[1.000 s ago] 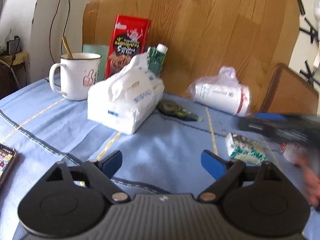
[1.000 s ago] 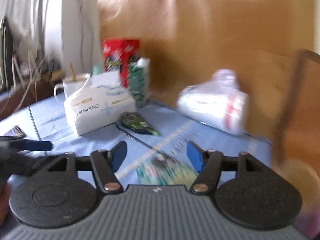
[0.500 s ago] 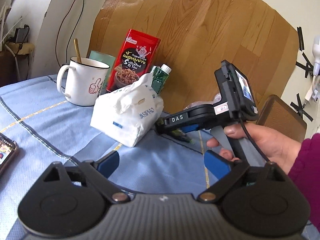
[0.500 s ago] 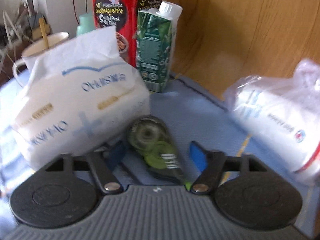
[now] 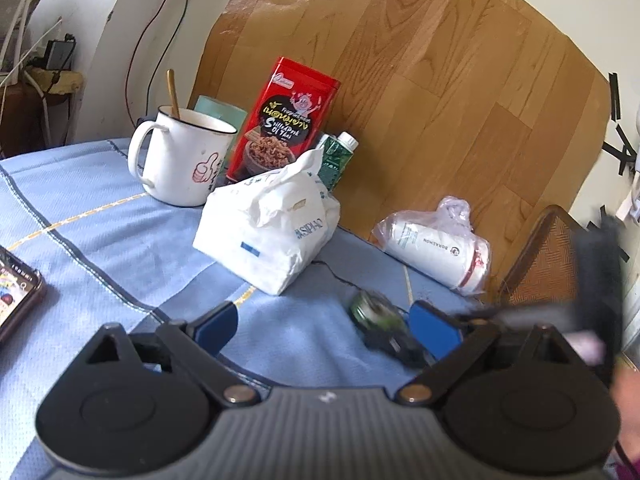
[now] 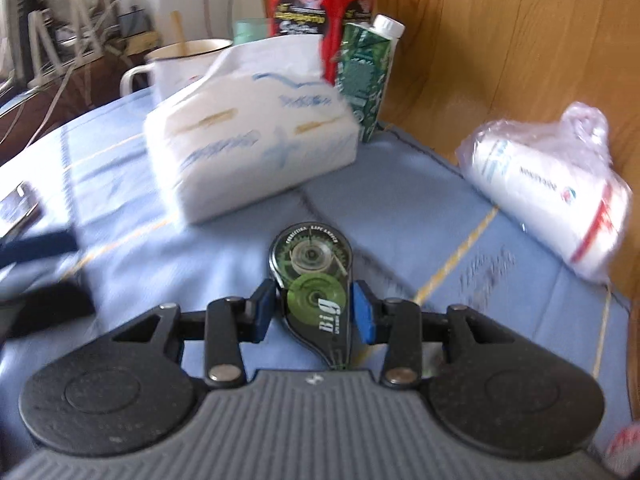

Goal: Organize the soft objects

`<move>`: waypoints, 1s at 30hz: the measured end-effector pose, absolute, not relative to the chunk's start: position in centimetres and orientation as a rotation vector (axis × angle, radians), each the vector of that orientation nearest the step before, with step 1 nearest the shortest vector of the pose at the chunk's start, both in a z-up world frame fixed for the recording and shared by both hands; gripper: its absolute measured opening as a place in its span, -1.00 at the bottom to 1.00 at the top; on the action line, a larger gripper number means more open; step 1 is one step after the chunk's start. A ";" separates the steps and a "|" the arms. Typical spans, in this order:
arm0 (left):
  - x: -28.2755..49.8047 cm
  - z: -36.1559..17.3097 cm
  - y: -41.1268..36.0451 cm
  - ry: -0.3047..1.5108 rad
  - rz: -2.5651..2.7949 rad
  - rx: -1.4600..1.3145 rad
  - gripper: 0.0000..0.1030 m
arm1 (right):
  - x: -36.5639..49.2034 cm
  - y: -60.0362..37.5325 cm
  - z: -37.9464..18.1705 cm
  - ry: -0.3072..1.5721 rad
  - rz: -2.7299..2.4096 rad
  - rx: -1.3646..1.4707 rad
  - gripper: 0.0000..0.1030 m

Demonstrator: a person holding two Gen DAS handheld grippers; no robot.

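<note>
Left wrist view: the left gripper [image 5: 326, 326] stands wide apart over the blue tablecloth [image 5: 120, 240], holding nothing, the white tissue pack [image 5: 272, 224] at centre. Right wrist view: the right gripper [image 6: 314, 312], jaws just closing, has the green tape dispenser [image 6: 314, 292] between its pads at lower centre, apparently touching; the tissue pack [image 6: 248, 144] lies upper left.

Layout relative to the tissue pack [image 5: 272, 232], which lies on the table [image 5: 100, 240]: mug [image 5: 182, 160] behind and to its left; snack box [image 5: 286, 120] and carton [image 5: 336, 158] directly behind; bagged roll [image 5: 436, 250] to its right; tape dispenser [image 6: 314, 292] in front; phone [image 5: 16, 296] at far left.
</note>
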State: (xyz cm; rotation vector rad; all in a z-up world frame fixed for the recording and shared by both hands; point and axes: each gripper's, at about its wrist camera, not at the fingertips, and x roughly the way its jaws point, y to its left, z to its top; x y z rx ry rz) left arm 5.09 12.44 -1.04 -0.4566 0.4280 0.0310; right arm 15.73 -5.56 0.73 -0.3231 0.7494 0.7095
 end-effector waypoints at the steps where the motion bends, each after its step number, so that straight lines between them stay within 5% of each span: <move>1: 5.1 -1.1 12.5 0.432 0.033 -0.458 0.86 | 14.8 -6.1 0.8 0.745 0.721 -0.324 -0.14; 21: 6.8 -1.4 9.6 0.568 -0.021 -0.293 0.92 | 2.6 -19.1 -0.9 0.686 0.517 0.134 -0.14; 30: 7.2 -1.5 8.3 0.607 0.003 -0.217 0.92 | 0.6 -21.5 -1.6 0.618 0.395 0.115 -0.01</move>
